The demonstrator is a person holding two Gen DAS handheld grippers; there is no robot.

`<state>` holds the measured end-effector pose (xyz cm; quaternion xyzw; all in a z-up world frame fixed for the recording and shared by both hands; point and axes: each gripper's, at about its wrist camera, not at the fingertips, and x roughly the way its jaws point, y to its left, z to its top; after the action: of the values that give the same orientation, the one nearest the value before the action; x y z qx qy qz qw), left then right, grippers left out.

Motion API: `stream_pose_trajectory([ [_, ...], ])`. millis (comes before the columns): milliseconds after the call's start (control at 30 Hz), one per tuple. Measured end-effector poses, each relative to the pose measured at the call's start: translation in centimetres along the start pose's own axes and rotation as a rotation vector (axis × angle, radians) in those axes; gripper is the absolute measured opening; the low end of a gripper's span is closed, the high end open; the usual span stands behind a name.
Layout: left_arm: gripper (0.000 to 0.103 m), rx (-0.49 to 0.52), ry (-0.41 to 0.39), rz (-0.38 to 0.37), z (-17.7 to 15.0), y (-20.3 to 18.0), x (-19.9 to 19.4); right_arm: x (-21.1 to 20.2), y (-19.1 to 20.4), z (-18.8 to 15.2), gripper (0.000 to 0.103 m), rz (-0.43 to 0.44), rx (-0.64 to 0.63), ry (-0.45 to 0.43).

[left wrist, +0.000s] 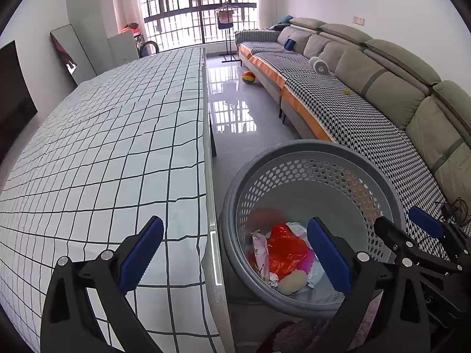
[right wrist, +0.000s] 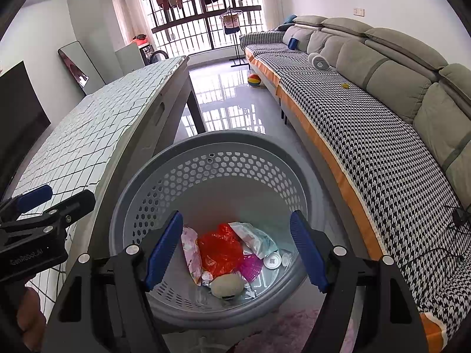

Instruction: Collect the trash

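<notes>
A grey perforated waste basket (left wrist: 294, 150) (right wrist: 220, 138) stands on the floor beside the table. Inside lie a red plastic bag (left wrist: 287, 250) (right wrist: 219, 248), a pink-white wrapper (right wrist: 190, 250), a beige oval lump (right wrist: 227, 285), a white wrapper (right wrist: 253, 236) and a magenta scrap (right wrist: 250, 264). My left gripper (left wrist: 235, 235) is open and holds nothing; one finger hangs over the table edge, the other over the basket. My right gripper (right wrist: 237, 244) is open and holds nothing above the basket's mouth. Each gripper also shows in the other's view, the right gripper (left wrist: 406, 223) and the left gripper (right wrist: 59, 198).
A table with a checked white cloth (left wrist: 117, 147) (right wrist: 73, 147) runs along the left, close against the basket. A long sofa with a houndstooth cover (left wrist: 353, 111) (right wrist: 382, 147) lines the right. Glossy floor (right wrist: 223, 100) lies between, with a colourful ball (right wrist: 253, 80) further off. A pink rug (right wrist: 279, 323) lies under the basket.
</notes>
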<state>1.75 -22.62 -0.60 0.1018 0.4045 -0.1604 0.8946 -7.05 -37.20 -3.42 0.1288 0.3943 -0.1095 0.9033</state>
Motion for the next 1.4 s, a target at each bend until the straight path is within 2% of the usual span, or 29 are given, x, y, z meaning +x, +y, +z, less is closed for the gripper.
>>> stream_pose_trajectory([
  [1400, 0.097, 0.002, 0.014, 0.026, -0.44, -0.06, 0.53, -0.28, -0.14, 0.12, 0.072, -0.003, 0.001, -0.004],
])
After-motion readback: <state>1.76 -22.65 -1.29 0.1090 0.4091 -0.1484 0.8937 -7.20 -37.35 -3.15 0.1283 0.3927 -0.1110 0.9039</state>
